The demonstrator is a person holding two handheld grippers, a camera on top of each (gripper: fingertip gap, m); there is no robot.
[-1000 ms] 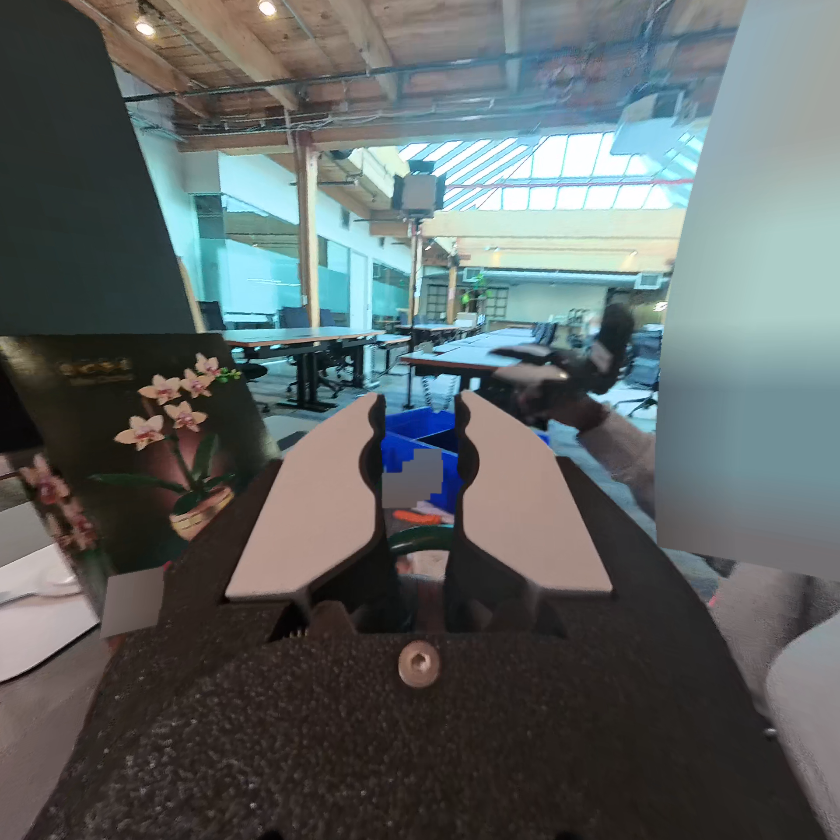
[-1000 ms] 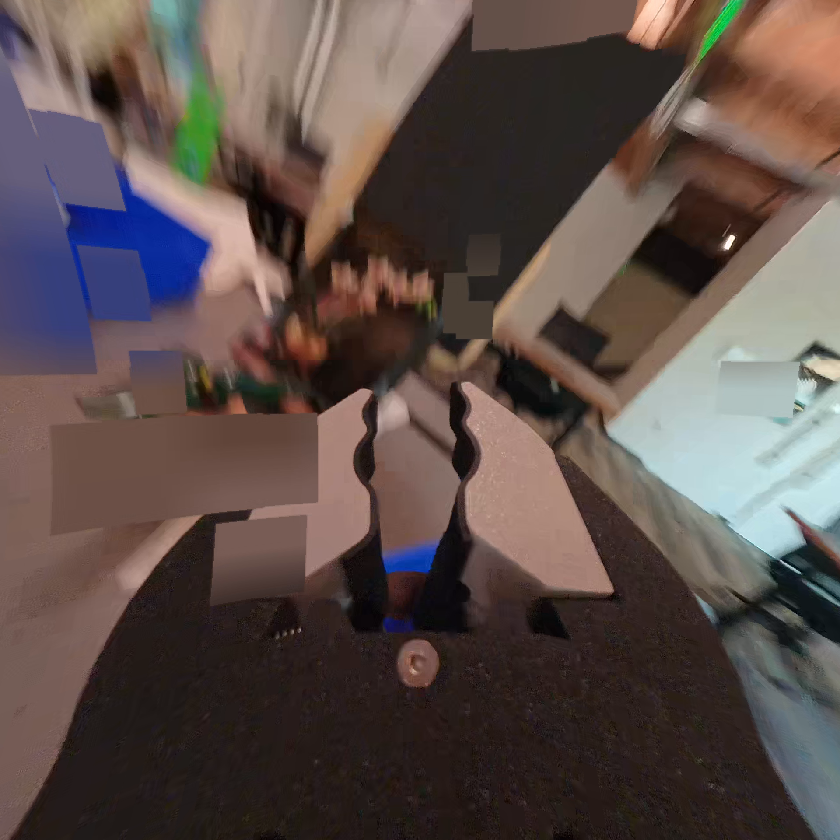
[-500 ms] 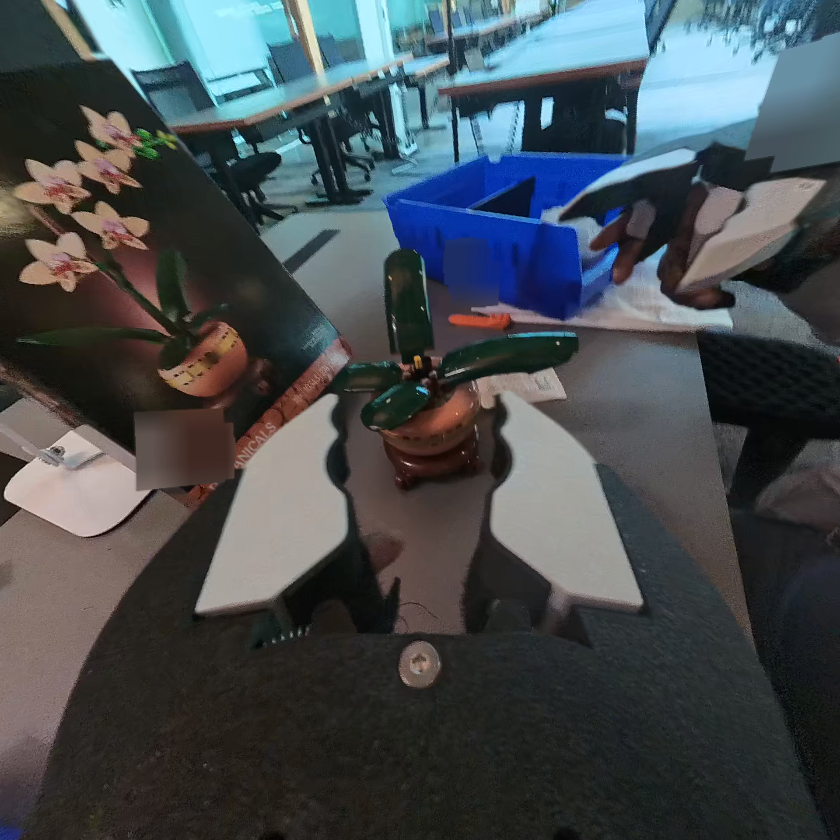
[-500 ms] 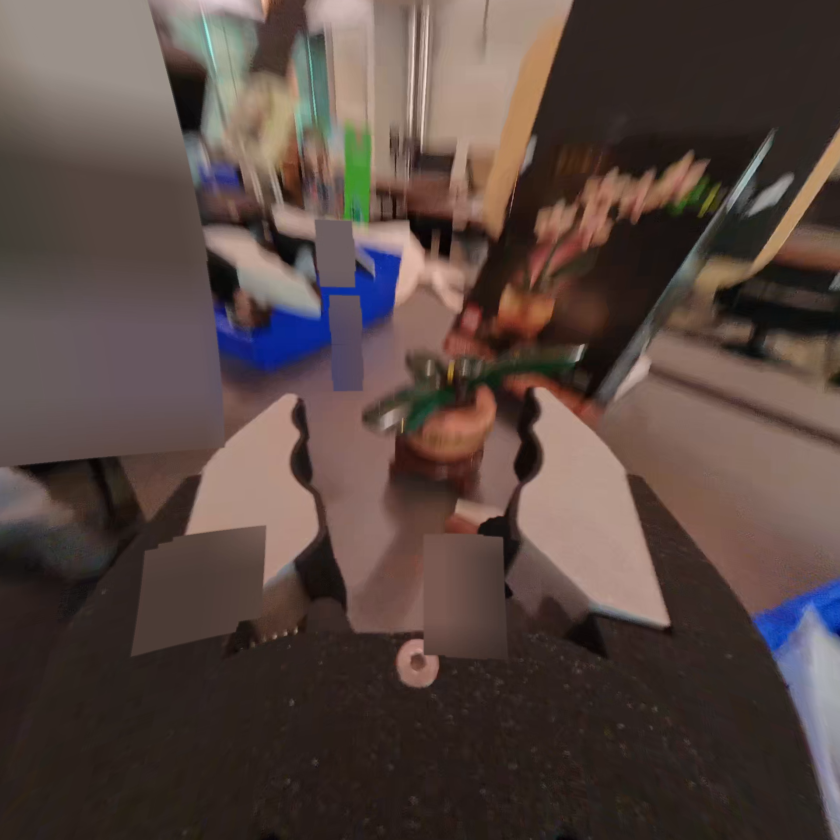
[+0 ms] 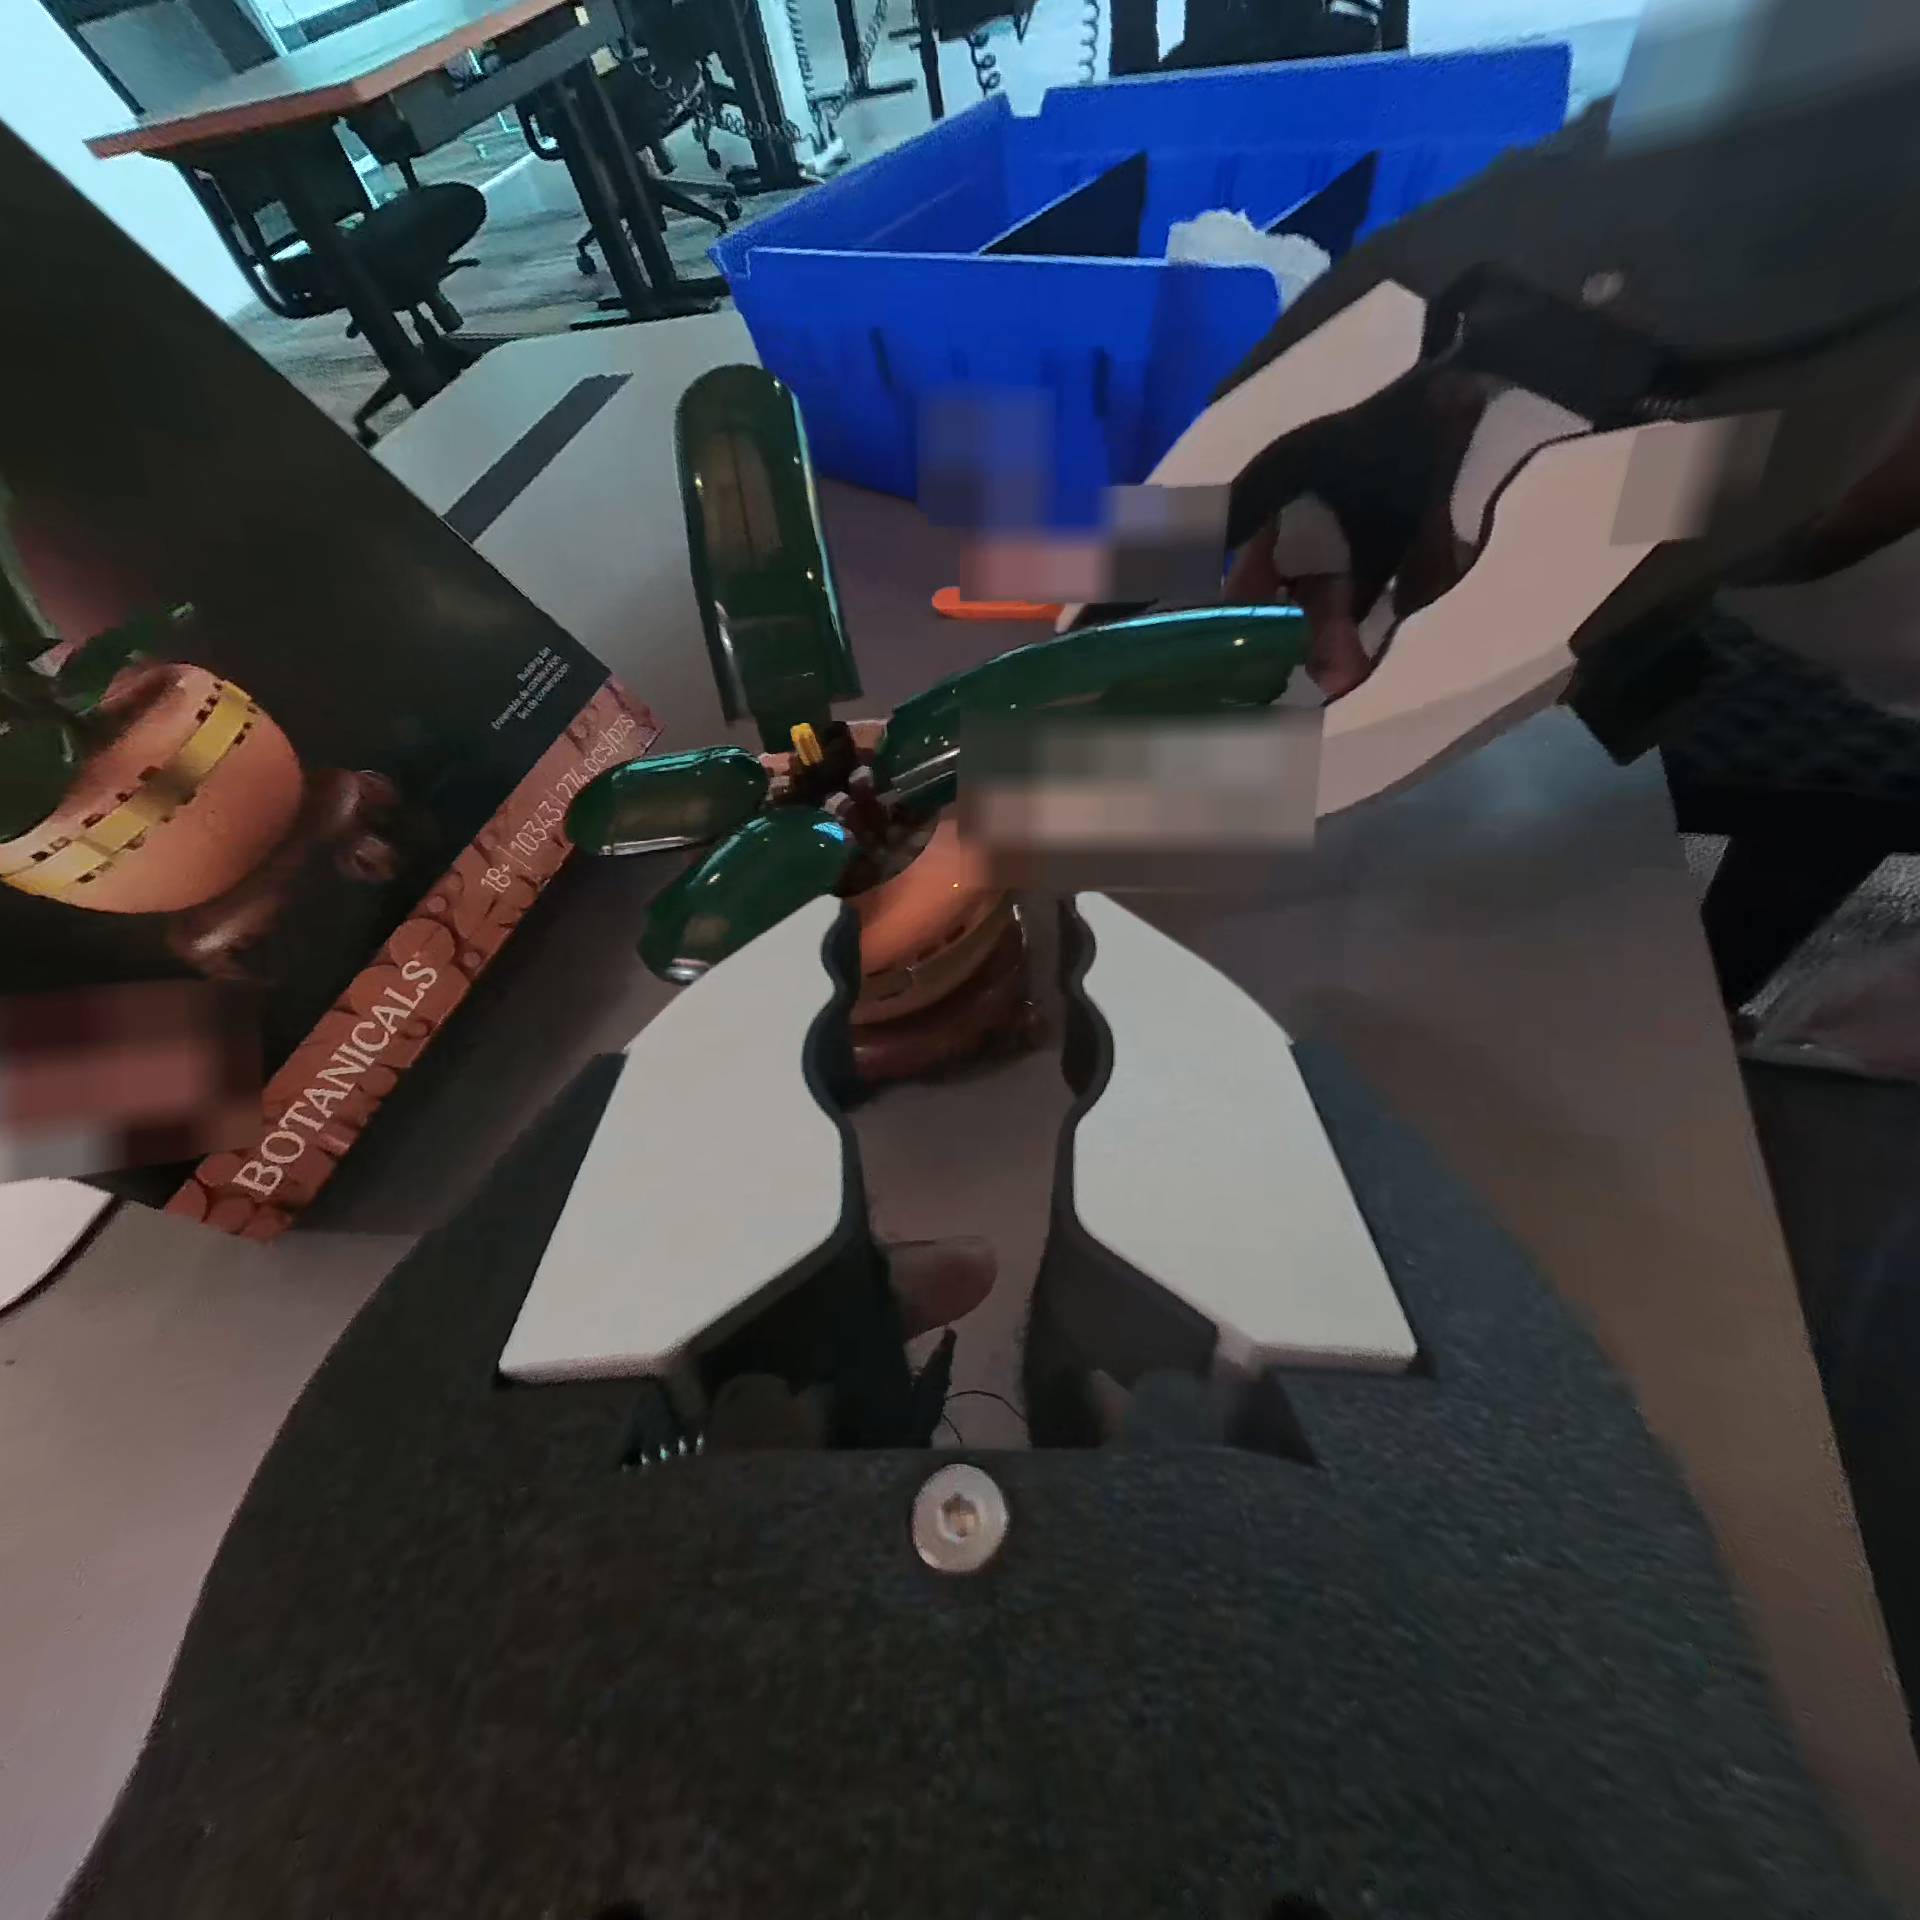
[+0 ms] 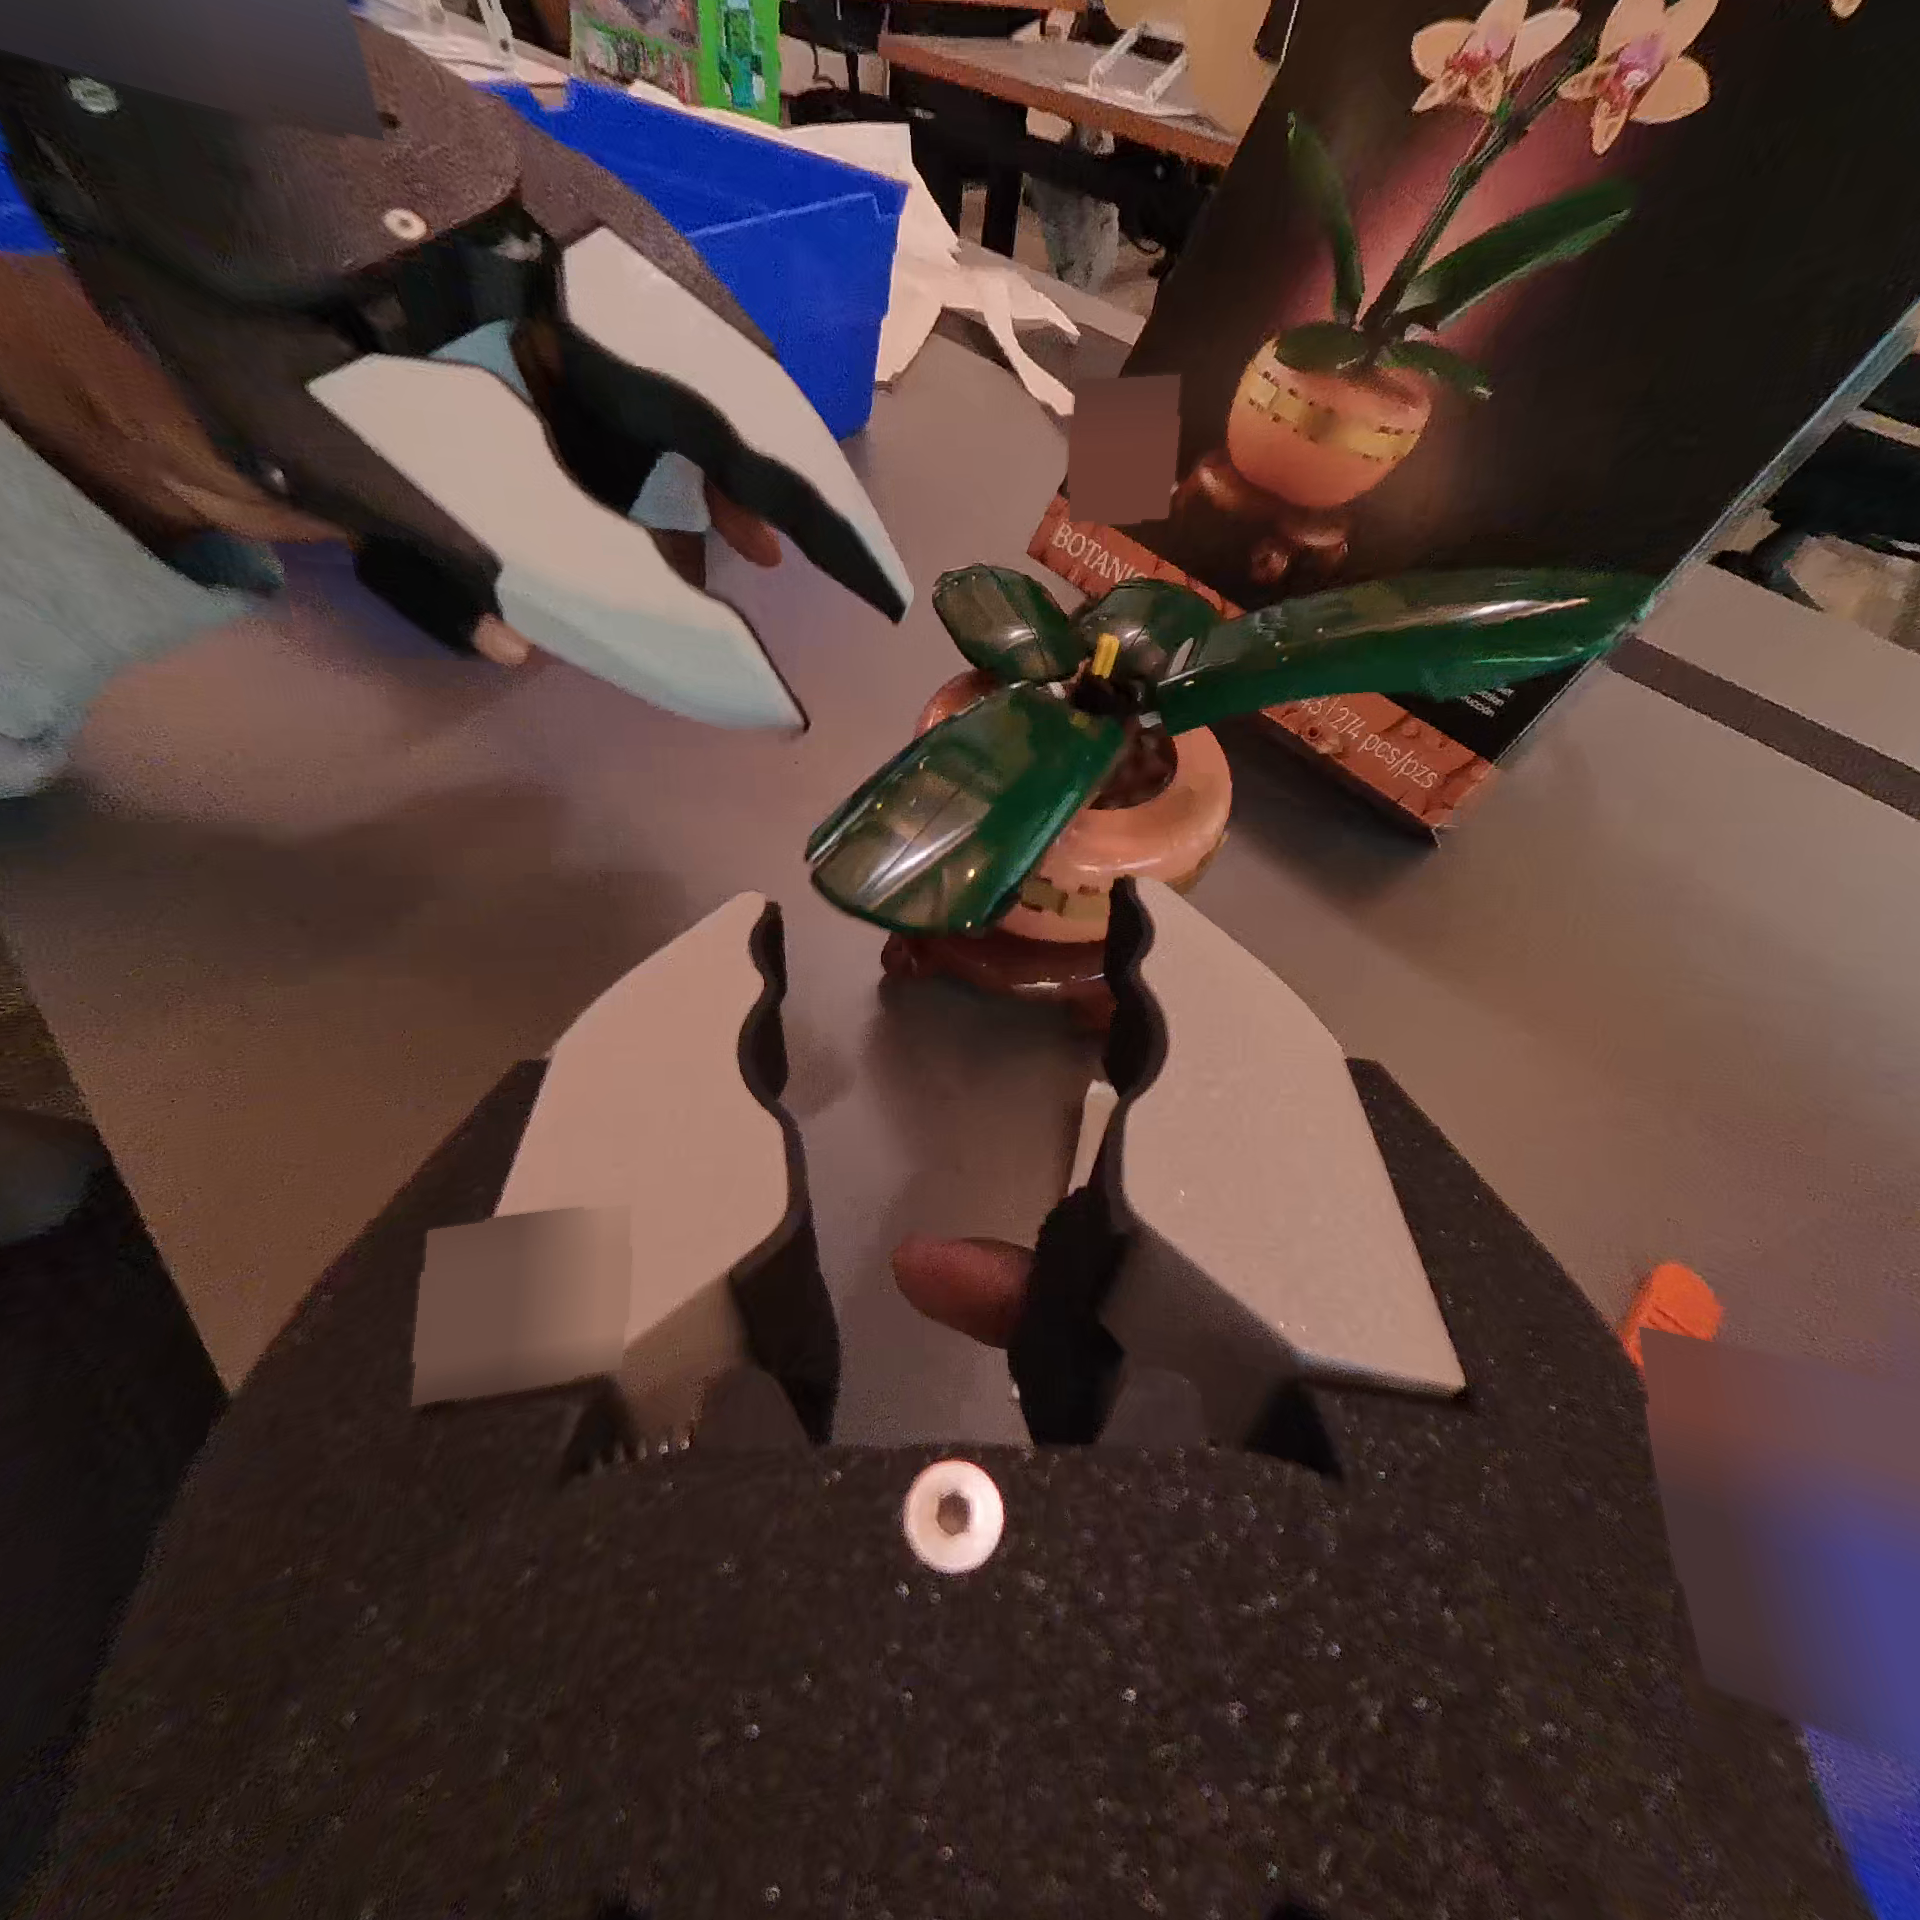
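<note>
At centre frame on the grey bench [image 5: 1455, 1091], a brick-built potted plant [image 5: 925, 935] stands between both grippers' spread, empty fingers, left gripper [image 5: 951, 961] and right gripper [image 6: 951, 951], light and likely fragile, best gripped at its pot.

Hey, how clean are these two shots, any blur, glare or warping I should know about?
Left wrist view: potted plant model fairly sharp, glare streaks on its green leaves, the right gripper smeared by motion, wide-angle bending at the edges. Right wrist view: dimmer and warmer, the left gripper motion-blurred, plant crisp, picture box slightly soft.
</note>
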